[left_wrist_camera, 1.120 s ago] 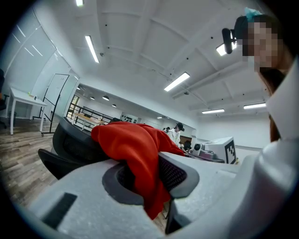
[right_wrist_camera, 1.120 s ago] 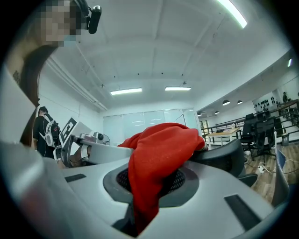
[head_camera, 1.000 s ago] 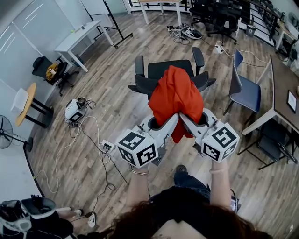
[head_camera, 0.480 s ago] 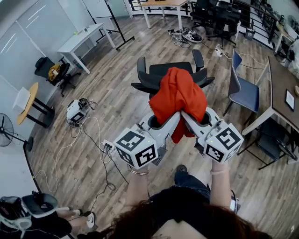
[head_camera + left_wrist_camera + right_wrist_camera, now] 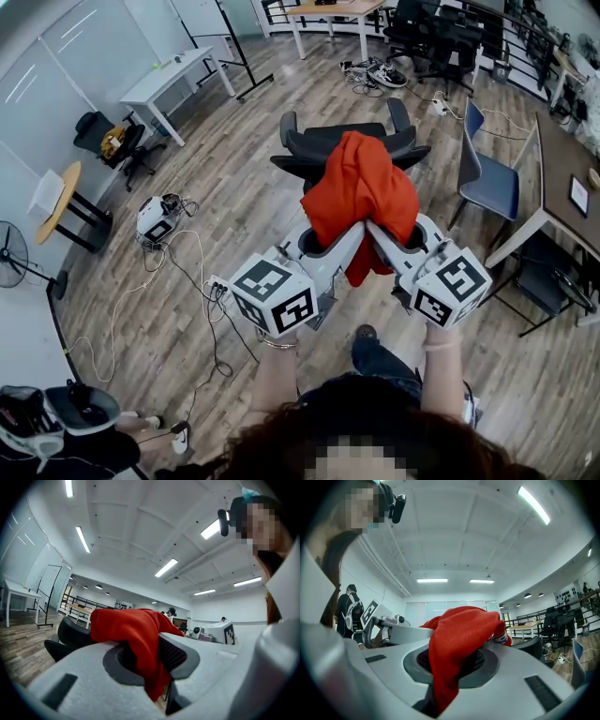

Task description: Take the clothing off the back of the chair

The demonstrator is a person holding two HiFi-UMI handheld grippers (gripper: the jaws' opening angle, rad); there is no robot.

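Note:
A red garment (image 5: 361, 192) hangs bunched between my two grippers, in front of and over the black office chair (image 5: 314, 148). My left gripper (image 5: 351, 234) is shut on one fold of it, my right gripper (image 5: 374, 234) on the fold beside it, fingertips nearly touching. In the left gripper view the red garment (image 5: 133, 629) fills the shut jaws of the left gripper (image 5: 152, 665), with the chair's back (image 5: 70, 632) behind. The right gripper view has cloth (image 5: 459, 634) pinched in the right gripper (image 5: 450, 667). Whether the far end still touches the chair is hidden.
A blue chair (image 5: 492, 183) and a wooden table (image 5: 562, 183) stand to the right. Cables (image 5: 202, 295) and a white device (image 5: 155, 220) lie on the floor at left. A white desk (image 5: 178, 80) and a round table (image 5: 52, 202) stand farther left.
Both grippers have risen a little together, carrying the red garment with them. The black chair now sits slightly farther off in the head view.

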